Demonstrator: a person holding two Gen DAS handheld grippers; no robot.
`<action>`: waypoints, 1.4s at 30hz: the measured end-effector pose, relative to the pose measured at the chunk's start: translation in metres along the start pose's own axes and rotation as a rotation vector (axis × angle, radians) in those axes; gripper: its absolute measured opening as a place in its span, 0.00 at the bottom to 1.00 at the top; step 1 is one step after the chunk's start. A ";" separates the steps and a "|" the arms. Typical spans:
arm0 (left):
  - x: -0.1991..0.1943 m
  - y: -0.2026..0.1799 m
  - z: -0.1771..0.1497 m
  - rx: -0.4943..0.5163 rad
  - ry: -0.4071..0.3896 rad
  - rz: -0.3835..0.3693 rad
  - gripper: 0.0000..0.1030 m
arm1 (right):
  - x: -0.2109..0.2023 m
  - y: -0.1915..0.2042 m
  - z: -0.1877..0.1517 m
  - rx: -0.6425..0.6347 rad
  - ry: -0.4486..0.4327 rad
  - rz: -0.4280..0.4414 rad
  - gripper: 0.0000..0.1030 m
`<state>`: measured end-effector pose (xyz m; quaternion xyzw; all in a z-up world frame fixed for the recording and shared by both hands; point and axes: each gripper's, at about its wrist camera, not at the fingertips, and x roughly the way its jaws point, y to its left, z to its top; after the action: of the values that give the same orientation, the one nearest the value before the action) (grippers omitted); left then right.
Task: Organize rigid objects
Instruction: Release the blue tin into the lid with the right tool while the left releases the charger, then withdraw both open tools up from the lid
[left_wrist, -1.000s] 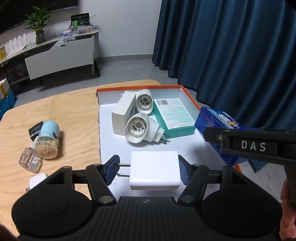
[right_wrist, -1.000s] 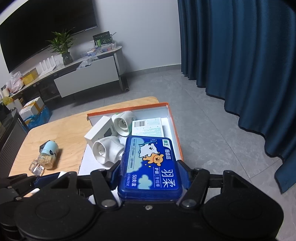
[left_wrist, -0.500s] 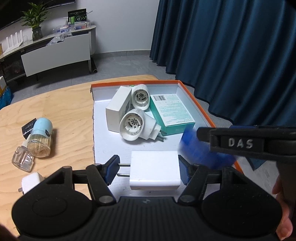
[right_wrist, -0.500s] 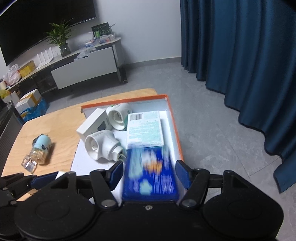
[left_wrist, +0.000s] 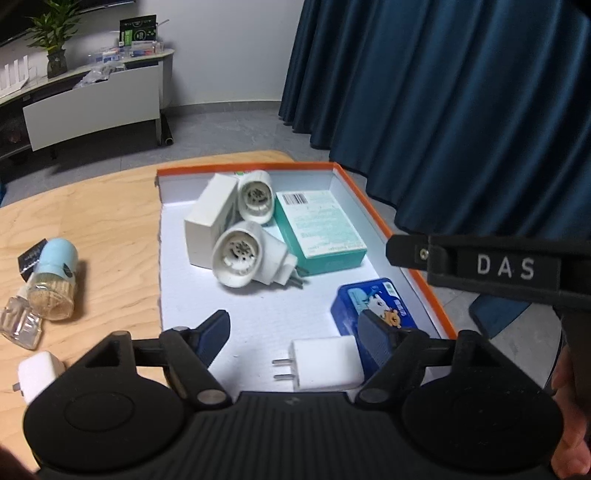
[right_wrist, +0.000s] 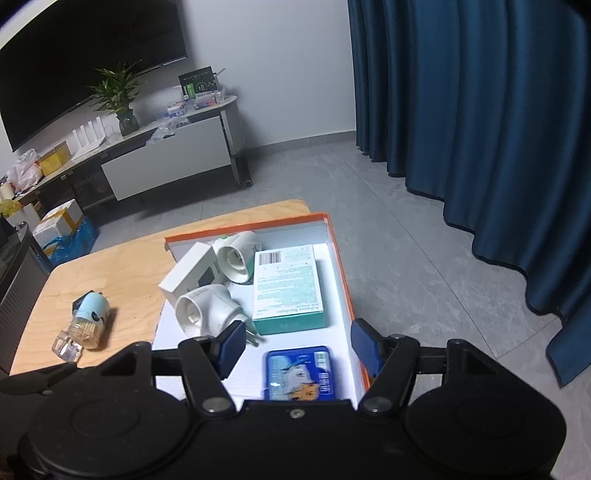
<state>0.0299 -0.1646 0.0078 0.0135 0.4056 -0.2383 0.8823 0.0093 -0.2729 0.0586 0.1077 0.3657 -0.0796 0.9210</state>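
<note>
Left gripper (left_wrist: 295, 338): jaws just opened, white charger (left_wrist: 325, 363) lying free between them in orange-rimmed box (left_wrist: 373, 210). Right gripper (right_wrist: 297, 345): spread, empty; blue tin (right_wrist: 301, 373) beneath, apparently flat.

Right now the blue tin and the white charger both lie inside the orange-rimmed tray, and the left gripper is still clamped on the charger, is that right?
Not quite. The blue tin and the white charger do lie in the orange-rimmed tray, but the left gripper is not clamped on the charger: its jaws have just been opening and stand clear of it, as the left wrist view shows.
</note>
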 end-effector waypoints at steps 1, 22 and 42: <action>-0.002 0.002 0.001 -0.005 -0.001 0.008 0.77 | -0.001 0.002 0.000 0.000 -0.003 0.001 0.74; -0.039 0.063 0.003 -0.084 -0.042 0.220 0.94 | -0.002 0.048 -0.006 -0.049 0.003 0.042 0.77; -0.055 0.110 -0.003 -0.173 -0.064 0.276 0.94 | 0.009 0.099 -0.015 -0.133 0.041 0.103 0.77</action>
<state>0.0447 -0.0437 0.0267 -0.0143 0.3907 -0.0793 0.9170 0.0279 -0.1739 0.0559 0.0663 0.3830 -0.0055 0.9214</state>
